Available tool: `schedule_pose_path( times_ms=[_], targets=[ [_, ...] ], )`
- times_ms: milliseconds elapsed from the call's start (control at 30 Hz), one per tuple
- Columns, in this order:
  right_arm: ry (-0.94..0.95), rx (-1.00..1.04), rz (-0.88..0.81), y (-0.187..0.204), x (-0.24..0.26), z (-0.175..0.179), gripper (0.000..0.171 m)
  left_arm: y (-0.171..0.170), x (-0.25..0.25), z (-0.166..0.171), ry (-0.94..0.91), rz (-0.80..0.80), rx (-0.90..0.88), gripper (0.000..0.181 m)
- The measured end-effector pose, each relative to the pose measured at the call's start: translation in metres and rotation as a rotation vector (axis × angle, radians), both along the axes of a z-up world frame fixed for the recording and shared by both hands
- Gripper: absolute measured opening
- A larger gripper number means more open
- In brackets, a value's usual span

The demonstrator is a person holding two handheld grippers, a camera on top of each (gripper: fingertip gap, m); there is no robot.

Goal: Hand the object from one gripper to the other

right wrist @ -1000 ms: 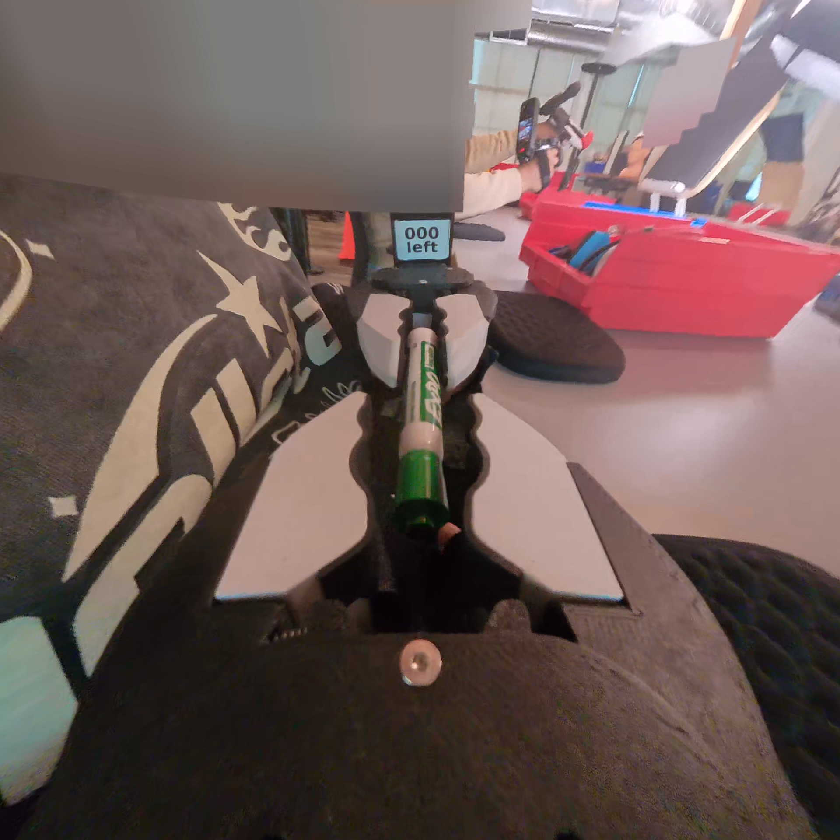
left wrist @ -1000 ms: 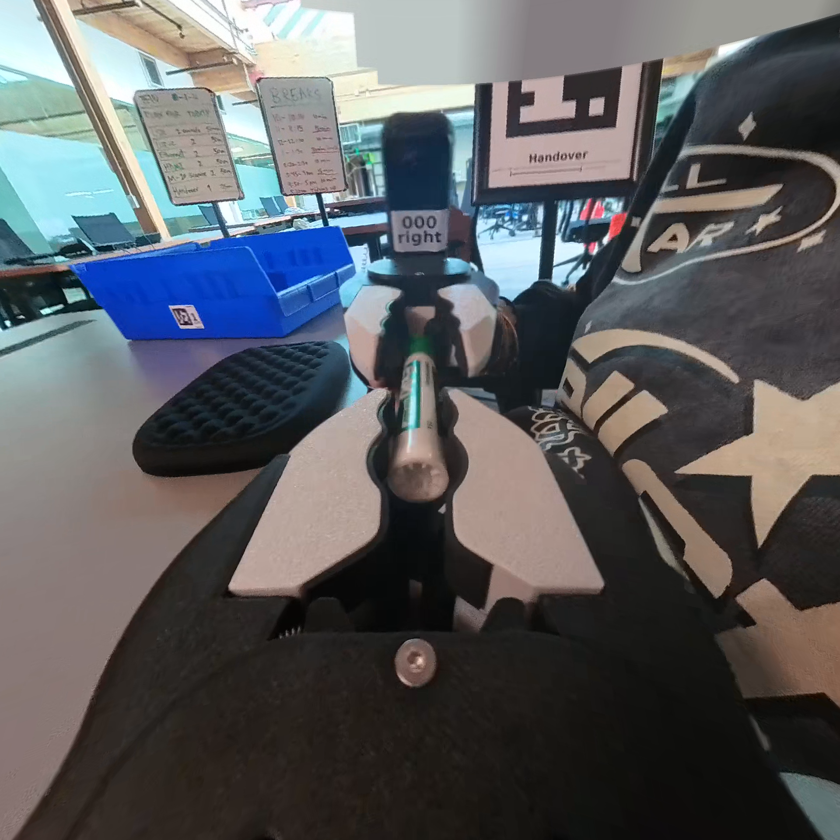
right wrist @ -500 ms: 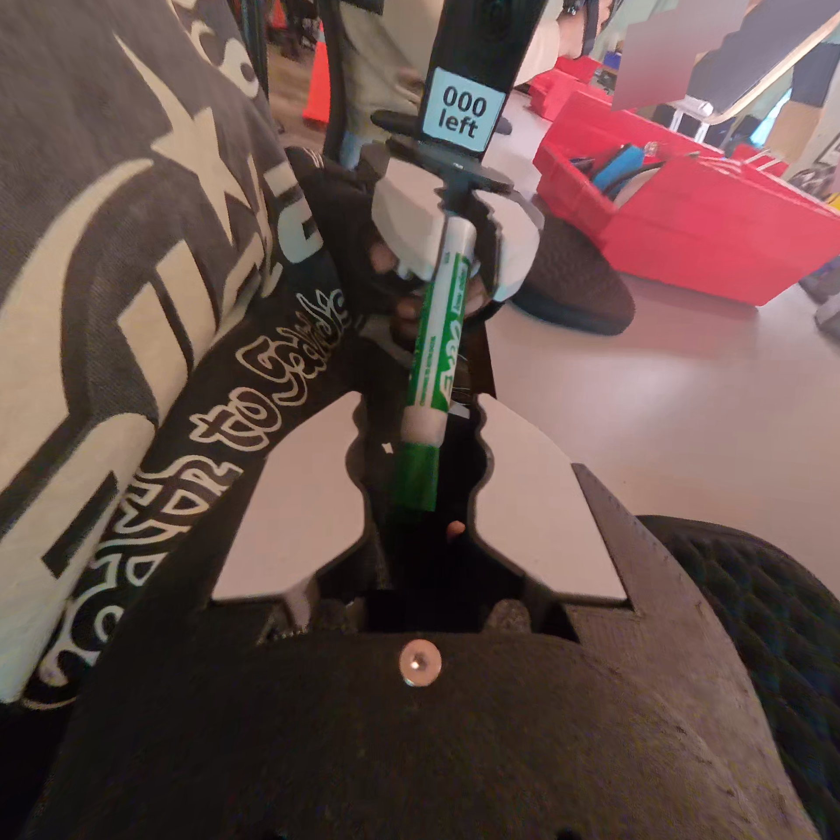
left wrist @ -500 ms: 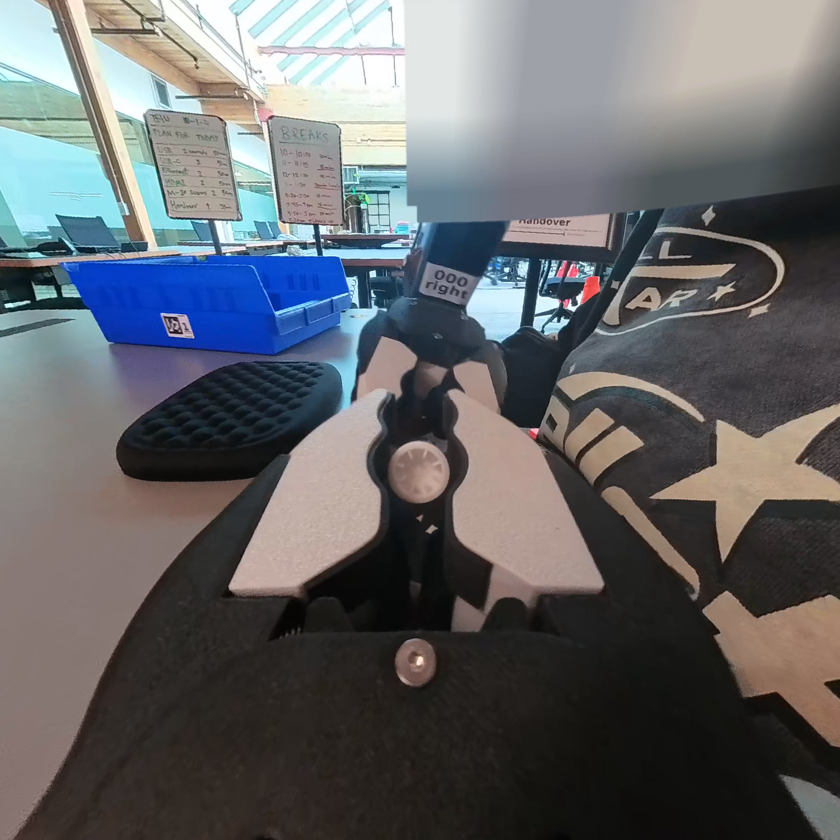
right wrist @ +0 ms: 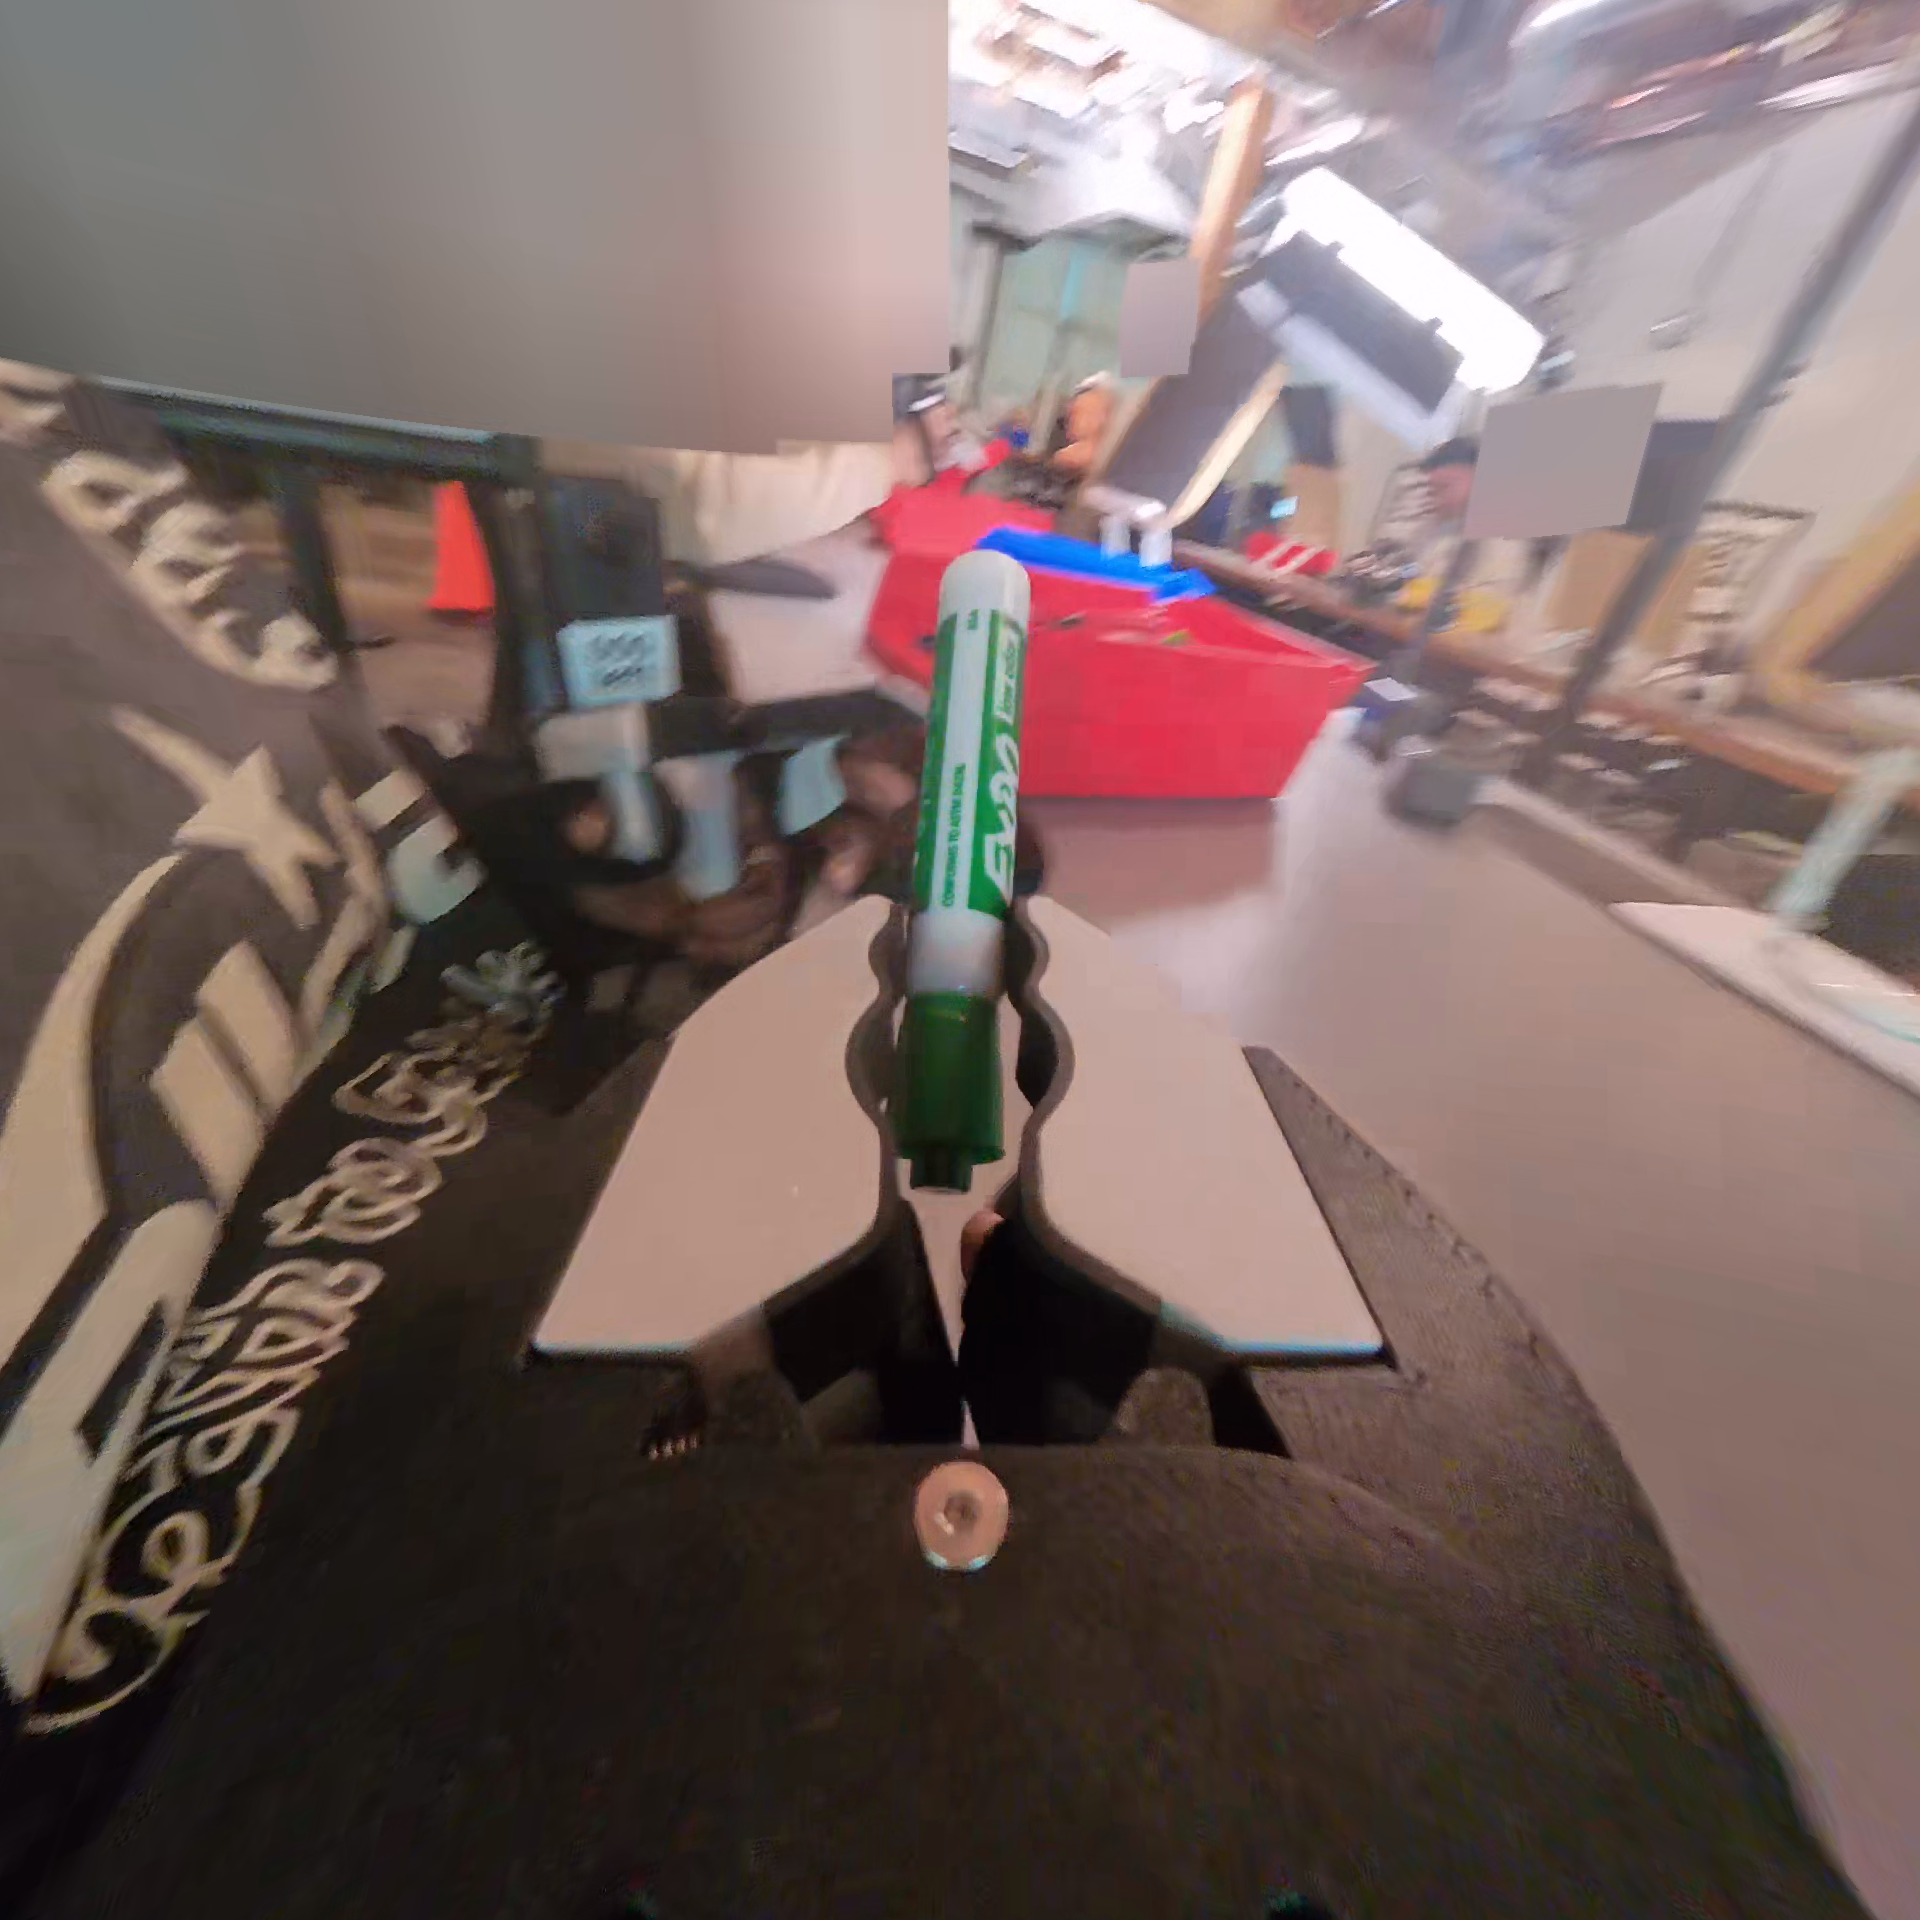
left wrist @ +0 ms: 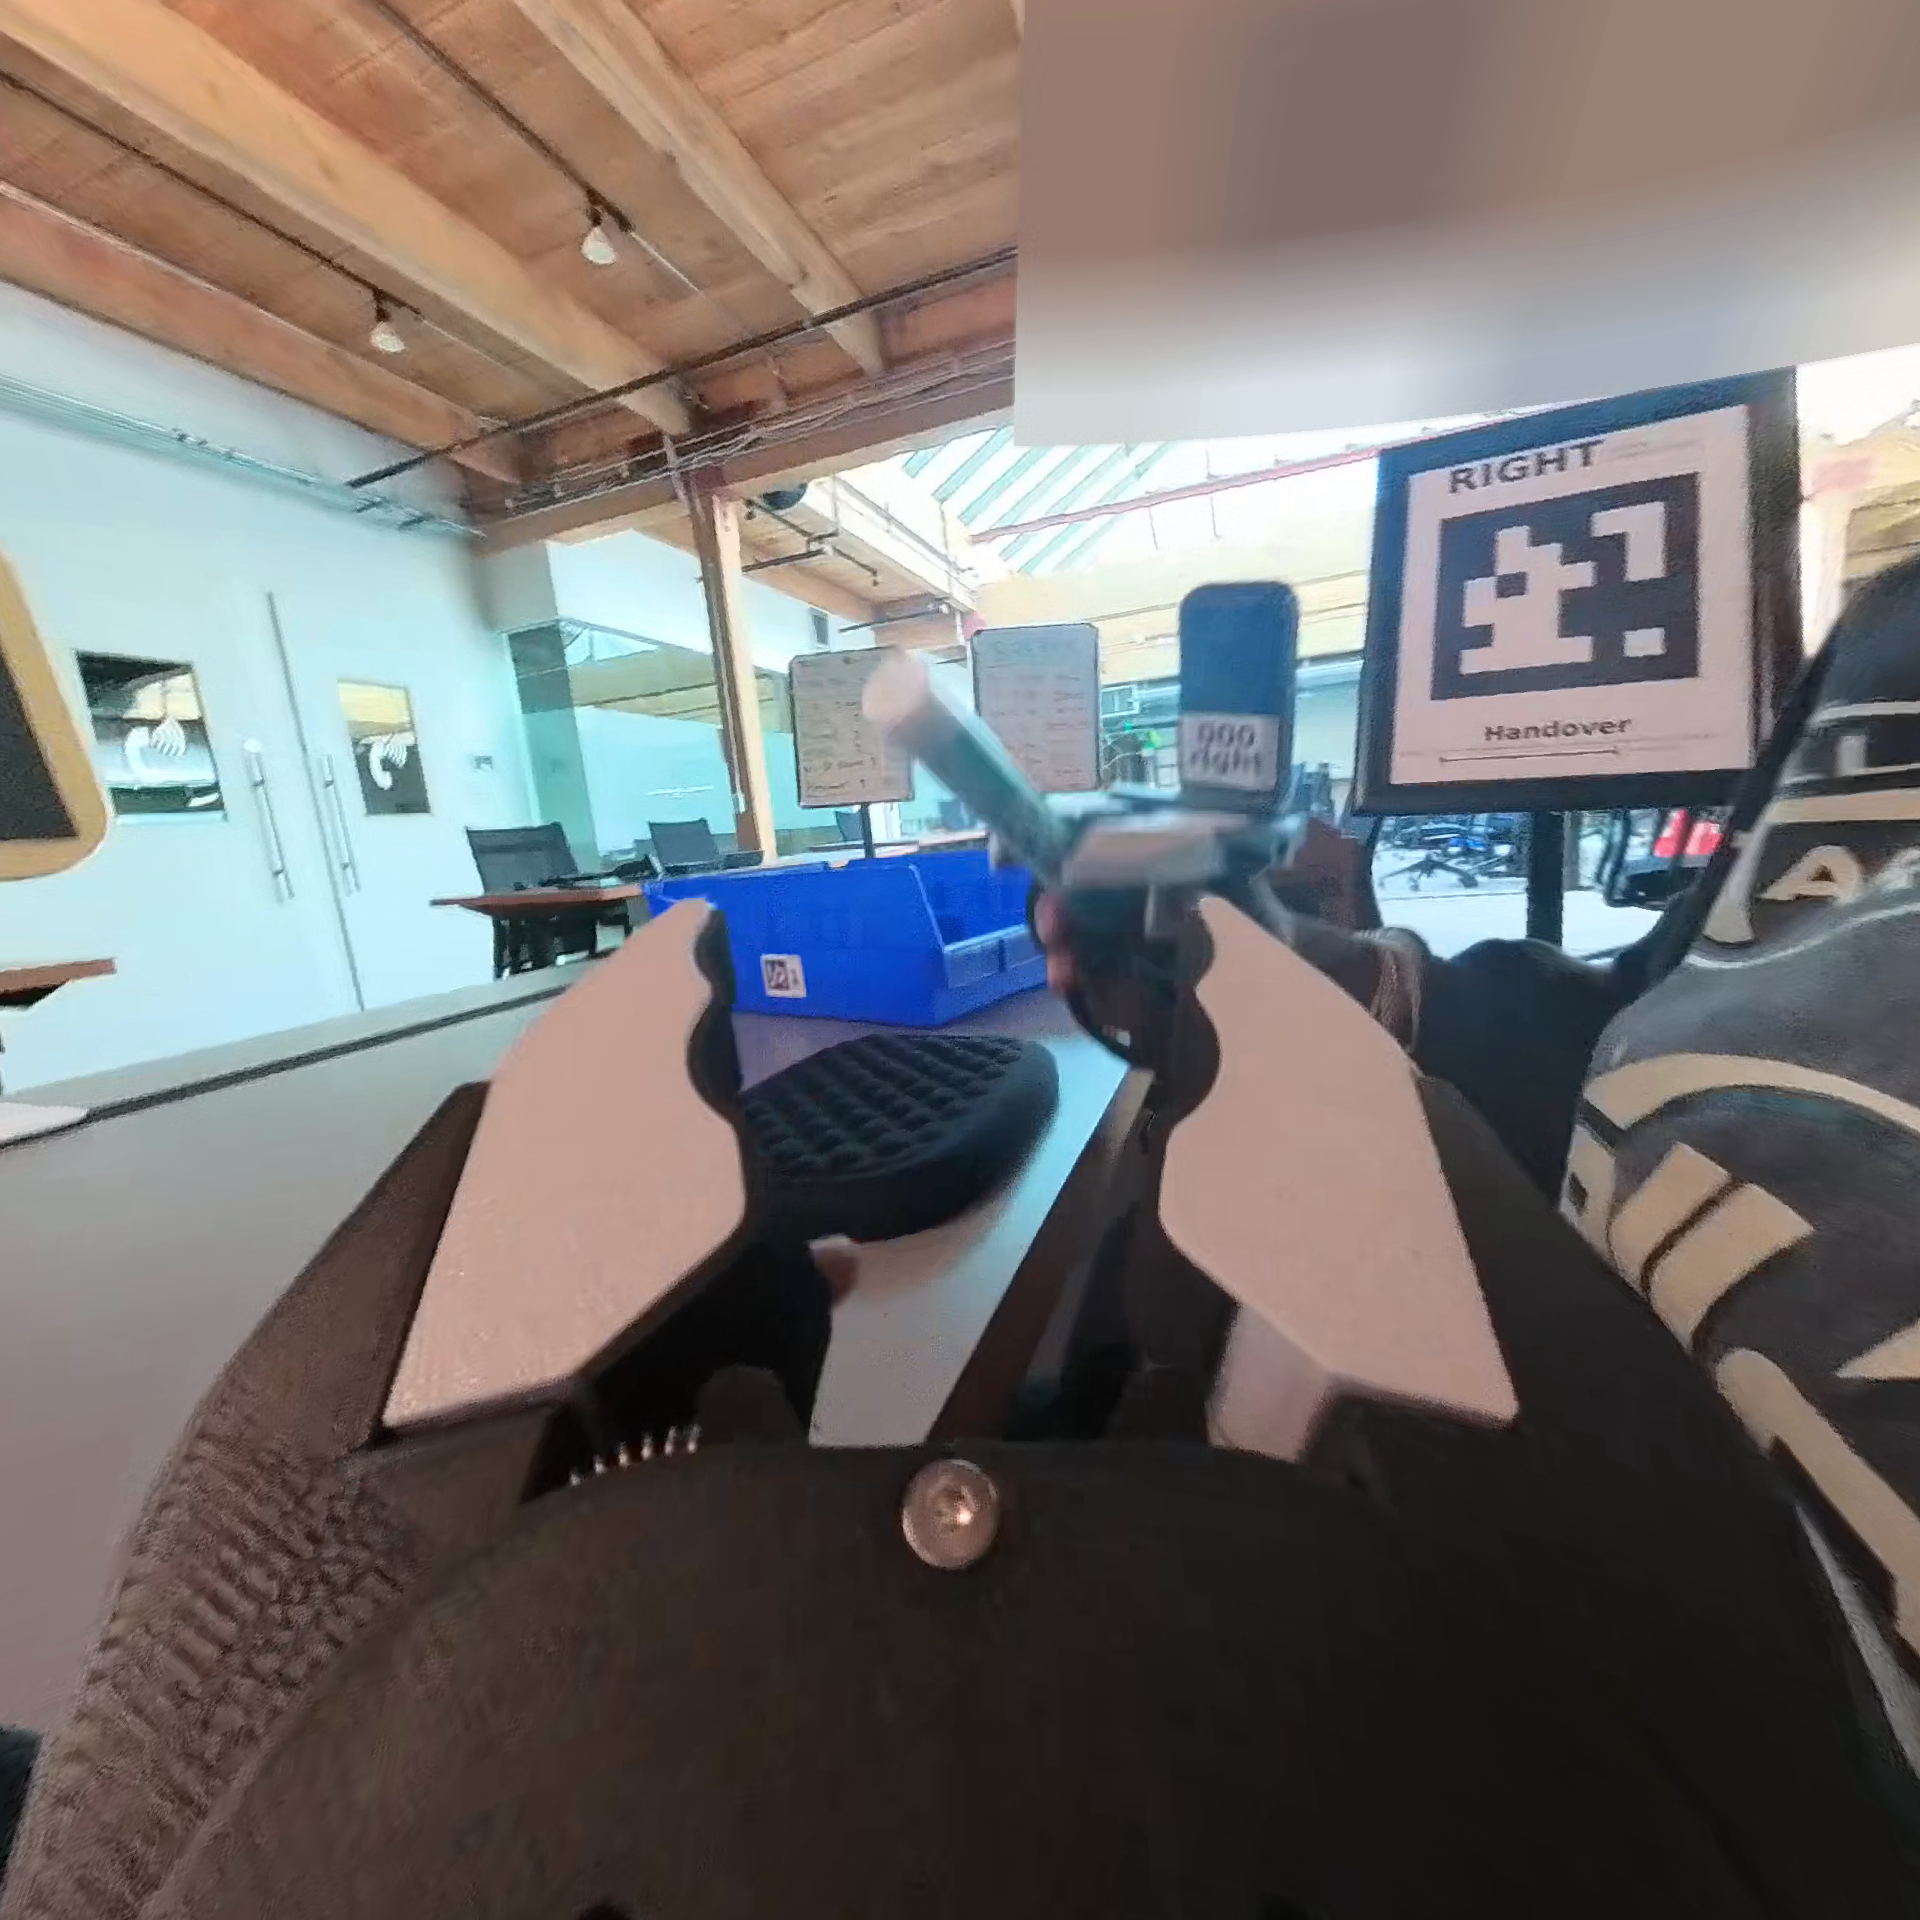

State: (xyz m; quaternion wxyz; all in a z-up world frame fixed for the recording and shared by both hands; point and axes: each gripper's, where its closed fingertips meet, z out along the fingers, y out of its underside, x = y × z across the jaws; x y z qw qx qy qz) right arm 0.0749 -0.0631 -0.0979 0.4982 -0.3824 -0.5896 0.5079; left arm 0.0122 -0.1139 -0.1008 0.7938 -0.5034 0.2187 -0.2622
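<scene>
Right tongs [right wrist: 956, 935] are clamped on the green dry-erase marker [right wrist: 964, 821], gripping it at the seam between the white barrel and the green cap, cap end back toward the camera, barrel pointing up and away. Left tongs [left wrist: 956, 935] stand wide apart, nothing between them. In the left wrist view the marker [left wrist: 966, 758] juts up and left from the right tongs [left wrist: 1049, 852], blurred. Below the marker in that view lies a black dimpled pad [left wrist: 883, 1122] on the grey desk [left wrist: 208, 1195], with a blue bin [left wrist: 862, 945] just beyond the pad. In the right wrist view a red bin [right wrist: 1143, 717] sits behind the marker.
</scene>
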Motion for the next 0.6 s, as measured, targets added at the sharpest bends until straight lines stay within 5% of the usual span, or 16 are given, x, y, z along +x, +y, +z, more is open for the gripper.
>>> schedule_pose_path(
  times_ms=[167, 300, 433, 600],
  targets=[
    [0.121, -0.023, -0.430, 0.106, 0.051, 0.069, 0.019, 0.004, 0.008, -0.010, -0.001, -0.019, -0.041, 0.089],
    [0.147, -0.073, -0.755, 0.202, 0.107, 0.091, 0.019, 0.001, 0.026, -0.022, 0.071, -0.095, -0.061, 0.085],
    [0.038, -0.270, -1.017, 0.293, 0.148, 0.061, 0.020, -0.002, 0.044, -0.039, 0.225, -0.122, -0.056, 0.073],
    [-0.252, -0.407, -1.208, 0.348, 0.164, -0.004, 0.020, -0.005, 0.047, -0.037, 0.225, -0.124, -0.021, 0.071]
  ],
)
